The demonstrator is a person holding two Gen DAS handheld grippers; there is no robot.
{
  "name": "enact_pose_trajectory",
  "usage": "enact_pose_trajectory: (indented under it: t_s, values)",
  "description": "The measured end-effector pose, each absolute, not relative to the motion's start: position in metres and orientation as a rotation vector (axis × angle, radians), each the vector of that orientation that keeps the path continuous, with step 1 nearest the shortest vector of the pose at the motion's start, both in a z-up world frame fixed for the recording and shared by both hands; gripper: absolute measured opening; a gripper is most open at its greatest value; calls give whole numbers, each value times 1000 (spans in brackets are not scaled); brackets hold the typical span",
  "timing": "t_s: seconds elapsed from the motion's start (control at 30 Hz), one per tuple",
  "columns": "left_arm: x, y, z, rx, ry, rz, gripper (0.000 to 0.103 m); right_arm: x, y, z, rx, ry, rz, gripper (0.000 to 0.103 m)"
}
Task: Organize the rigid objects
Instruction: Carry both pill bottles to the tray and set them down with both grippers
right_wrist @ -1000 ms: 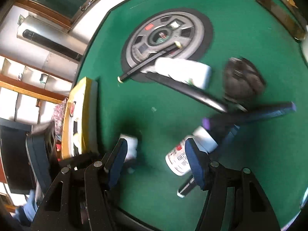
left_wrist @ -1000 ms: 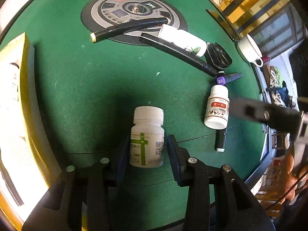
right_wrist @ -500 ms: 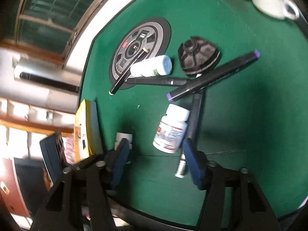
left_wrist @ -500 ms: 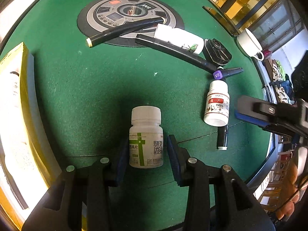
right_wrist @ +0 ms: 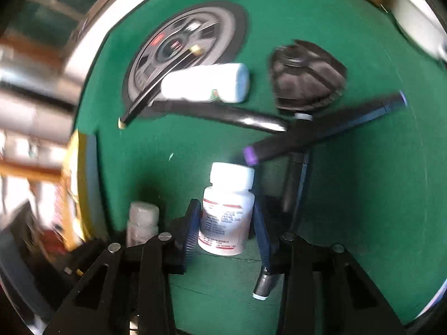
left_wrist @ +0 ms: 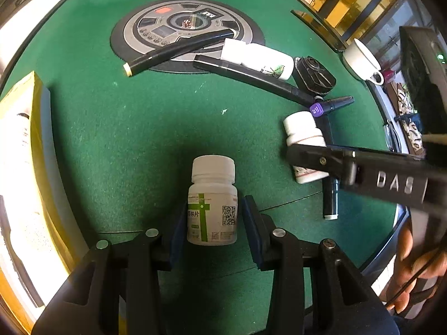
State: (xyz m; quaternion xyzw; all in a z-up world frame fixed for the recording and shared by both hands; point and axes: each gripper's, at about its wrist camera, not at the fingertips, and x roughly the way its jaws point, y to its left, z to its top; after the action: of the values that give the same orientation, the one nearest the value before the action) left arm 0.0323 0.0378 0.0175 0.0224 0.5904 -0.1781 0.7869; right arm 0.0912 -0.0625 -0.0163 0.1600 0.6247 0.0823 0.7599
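Two grippers were down over the green felt table (left_wrist: 117, 128), each with a pill bottle standing between its fingers. The left gripper (left_wrist: 213, 217) had the green-cross bottle (left_wrist: 212, 209) upright between its pads; the left pad looked pressed against the label, but a thin strip seemed to show beside the right one, so I could not say for certain that it had closed on it. The right gripper (right_wrist: 226, 224) straddled the red-label bottle (right_wrist: 226, 217), also upright, cap pointing away from the hand. Its picture was smeared with motion, and though the pads sat very near the bottle's sides, I could not tell whether they were gripping.

What mattered was that both bottles stood with their long axes vertical and square across the gap of the fingers, so each hand already had its own bottle straight ahead; neither needed to reach across. The red-label bottle had a purple-capped marker (right_wrist: 321, 128) lying just behind its cap and a black marker (right_wrist: 293, 184) just beside it on the right, which a lift might nudge. Further back lay a white bottle on its side (left_wrist: 257, 60), a black ribbed cap (left_wrist: 314, 76) and more markers, well apart from both hands
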Motion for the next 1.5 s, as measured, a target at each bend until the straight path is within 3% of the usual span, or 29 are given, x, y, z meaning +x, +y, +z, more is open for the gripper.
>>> enact_pose_trajectory:
  t_s: [0.7,1.5]
  values:
    - [10,71,52,-116,1174,-429,31,40,-64,25,348,1223,281,32]
    - [-37,218,83,-337,1067,-226,31,29,79,62,124,1192,587,32]
